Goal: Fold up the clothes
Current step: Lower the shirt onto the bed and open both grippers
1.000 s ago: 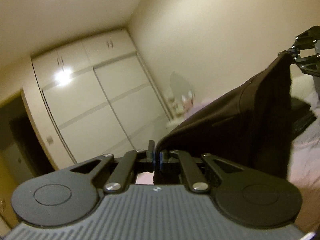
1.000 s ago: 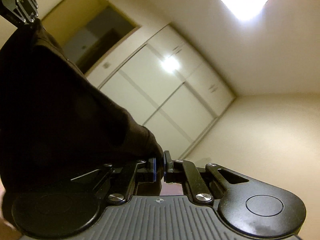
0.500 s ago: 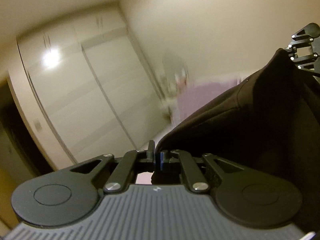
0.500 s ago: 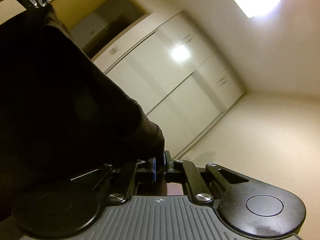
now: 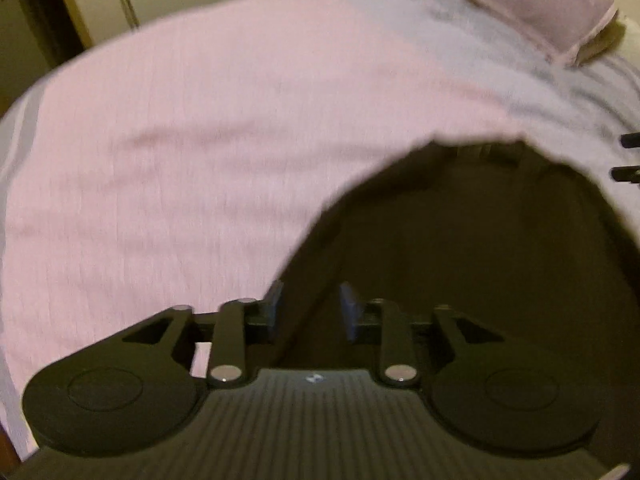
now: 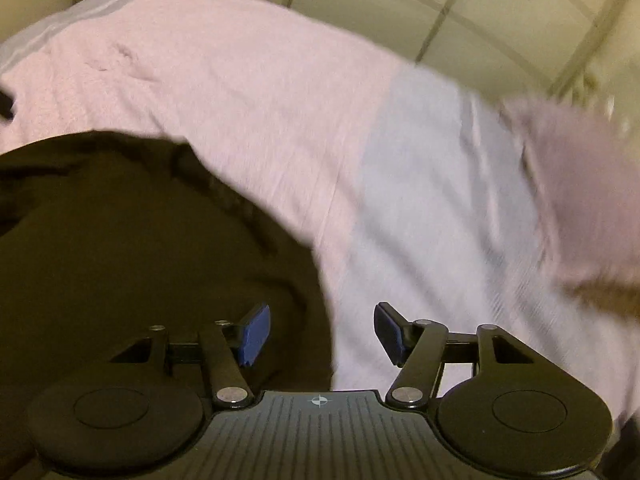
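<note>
A dark garment (image 5: 480, 260) lies spread on the pink bed sheet (image 5: 220, 120), filling the lower right of the left wrist view. My left gripper (image 5: 312, 310) points down at its near corner. Its jaws are opening, and the cloth's edge runs between the blue pads (image 5: 276, 308) without being pressed. In the right wrist view the same garment (image 6: 140, 240) covers the lower left. My right gripper (image 6: 322, 334) stands wide over the other near corner, its jaws still opening. That corner's edge lies loose between its pads (image 6: 256, 334). The right gripper's fingertips (image 5: 628, 156) show at the far right of the left wrist view.
The bed sheet (image 6: 260, 100) has a paler grey band (image 6: 420, 200) on the right. A mauve pillow (image 5: 520, 4) lies at the far right corner of the bed. White wardrobe doors (image 6: 440, 8) stand behind the bed.
Both grippers swung down from holding the garment up in the air to just over the bed. Their jaws parted and let go of the cloth, which now lies on the sheet.
</note>
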`<state>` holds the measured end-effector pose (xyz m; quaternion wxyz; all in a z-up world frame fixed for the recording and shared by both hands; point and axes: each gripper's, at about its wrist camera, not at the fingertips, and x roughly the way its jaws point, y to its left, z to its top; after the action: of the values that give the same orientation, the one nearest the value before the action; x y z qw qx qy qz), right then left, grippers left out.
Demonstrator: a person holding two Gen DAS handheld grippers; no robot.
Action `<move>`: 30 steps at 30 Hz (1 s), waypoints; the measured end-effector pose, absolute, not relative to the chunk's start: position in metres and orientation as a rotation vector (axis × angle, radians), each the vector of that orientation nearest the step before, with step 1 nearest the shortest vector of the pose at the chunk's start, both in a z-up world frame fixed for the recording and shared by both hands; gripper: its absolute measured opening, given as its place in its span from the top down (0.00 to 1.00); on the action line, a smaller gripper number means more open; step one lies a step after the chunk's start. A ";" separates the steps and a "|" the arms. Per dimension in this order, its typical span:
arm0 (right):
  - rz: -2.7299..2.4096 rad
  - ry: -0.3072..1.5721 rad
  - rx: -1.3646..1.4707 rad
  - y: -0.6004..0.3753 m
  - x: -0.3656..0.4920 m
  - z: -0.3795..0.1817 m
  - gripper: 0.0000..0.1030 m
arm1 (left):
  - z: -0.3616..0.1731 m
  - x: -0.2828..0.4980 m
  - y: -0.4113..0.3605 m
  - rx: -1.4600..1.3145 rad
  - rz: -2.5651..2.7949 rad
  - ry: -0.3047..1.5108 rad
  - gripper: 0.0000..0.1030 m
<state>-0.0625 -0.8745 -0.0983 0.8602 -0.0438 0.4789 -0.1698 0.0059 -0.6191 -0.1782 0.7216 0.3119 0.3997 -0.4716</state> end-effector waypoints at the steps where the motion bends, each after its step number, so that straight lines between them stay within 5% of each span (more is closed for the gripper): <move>1: -0.360 1.022 -0.047 -0.871 -0.080 -0.118 0.41 | -0.186 0.006 -0.610 0.699 -1.027 0.910 0.70; 4: -0.390 1.062 0.121 -0.878 -0.119 -0.166 0.41 | -0.209 0.018 -0.585 0.750 -0.982 0.952 0.63; 10: -0.474 1.126 0.362 -0.867 -0.184 -0.172 0.40 | -0.250 0.044 -0.540 0.820 -0.945 1.010 0.56; 22: -0.572 1.066 0.495 -0.849 -0.194 -0.178 0.41 | -0.246 0.102 -0.536 0.639 -1.097 1.071 0.64; 30: -0.550 0.984 0.376 -0.881 -0.146 -0.154 0.41 | -0.244 0.112 -0.608 0.607 -1.249 0.975 0.65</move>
<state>-0.1460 -0.8809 -0.1541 0.8285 0.1773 0.4637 -0.2591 0.1123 -0.6085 -0.2439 0.6611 0.2685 0.4310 -0.5524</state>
